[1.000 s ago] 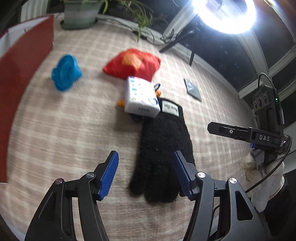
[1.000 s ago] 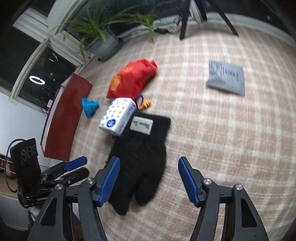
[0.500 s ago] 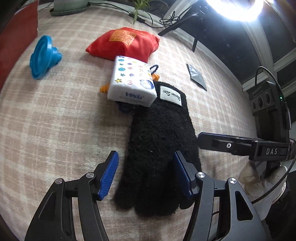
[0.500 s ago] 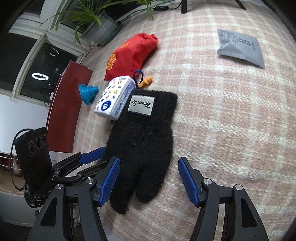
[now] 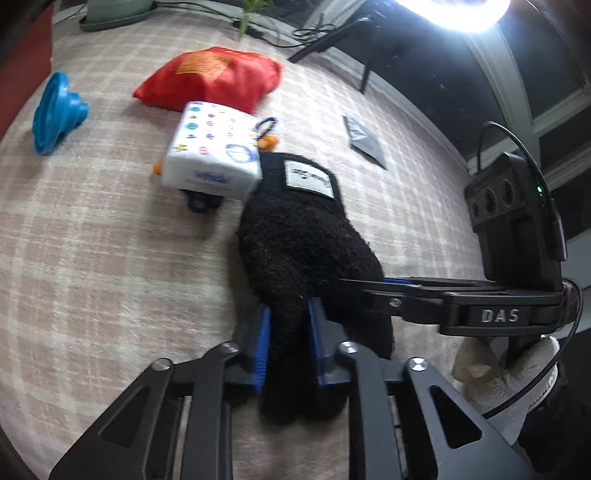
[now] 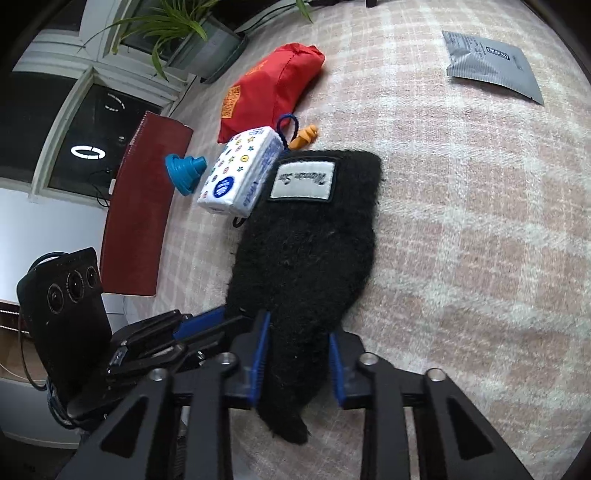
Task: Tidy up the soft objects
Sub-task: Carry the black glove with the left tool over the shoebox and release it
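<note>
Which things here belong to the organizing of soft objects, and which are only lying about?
Belong to the job:
- black glove, with left gripper and right gripper closing on its finger end
- red pouch
- tissue pack

Lying about:
- blue funnel
- grey sachet
- potted plant
- ring light

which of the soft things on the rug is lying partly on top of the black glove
The white tissue pack: its corner overlaps the black glove cuff, unlike the red pouch behind.
</note>
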Tool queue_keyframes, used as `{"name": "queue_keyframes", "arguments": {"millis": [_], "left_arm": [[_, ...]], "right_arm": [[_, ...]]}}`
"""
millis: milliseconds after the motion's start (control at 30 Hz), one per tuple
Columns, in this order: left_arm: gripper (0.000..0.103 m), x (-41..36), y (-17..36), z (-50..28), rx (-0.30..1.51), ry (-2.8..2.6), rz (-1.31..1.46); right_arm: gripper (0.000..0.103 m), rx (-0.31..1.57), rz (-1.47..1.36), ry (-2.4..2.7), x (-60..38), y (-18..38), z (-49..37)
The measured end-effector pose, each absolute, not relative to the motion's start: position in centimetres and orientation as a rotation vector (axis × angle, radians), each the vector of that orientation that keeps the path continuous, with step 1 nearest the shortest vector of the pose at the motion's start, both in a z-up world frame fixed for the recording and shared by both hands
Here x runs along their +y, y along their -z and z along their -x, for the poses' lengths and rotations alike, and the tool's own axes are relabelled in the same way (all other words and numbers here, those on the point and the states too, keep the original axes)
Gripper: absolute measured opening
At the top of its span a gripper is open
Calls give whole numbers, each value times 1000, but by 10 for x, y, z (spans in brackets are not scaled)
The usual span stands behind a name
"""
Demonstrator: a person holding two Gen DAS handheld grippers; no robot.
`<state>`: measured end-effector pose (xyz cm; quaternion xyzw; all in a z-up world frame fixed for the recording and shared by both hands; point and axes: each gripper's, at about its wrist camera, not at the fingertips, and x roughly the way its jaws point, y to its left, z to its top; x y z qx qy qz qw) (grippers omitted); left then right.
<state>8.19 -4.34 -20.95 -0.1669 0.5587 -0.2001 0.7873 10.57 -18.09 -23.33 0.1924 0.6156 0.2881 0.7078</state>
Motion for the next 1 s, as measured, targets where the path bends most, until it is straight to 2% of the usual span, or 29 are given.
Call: {"name": "queue_keyframes", "arguments": {"millis": [33,100,567,1000], "left_arm": [[15,-47,207,-79,1200,441,350],[8,-56,203,-75,1195,466,339],[8,-84,194,-71,1162,539,317],[8,-60,140,-63,1016,559,366]], "right_arm": [[20,1364,-432,-642,-182,232,-103],[17,1359,-428,-639,-184,229,-99],[15,1291,-509,-571,-220,209,-71],[14,1155,-493,-621,-212,146,-62]]}}
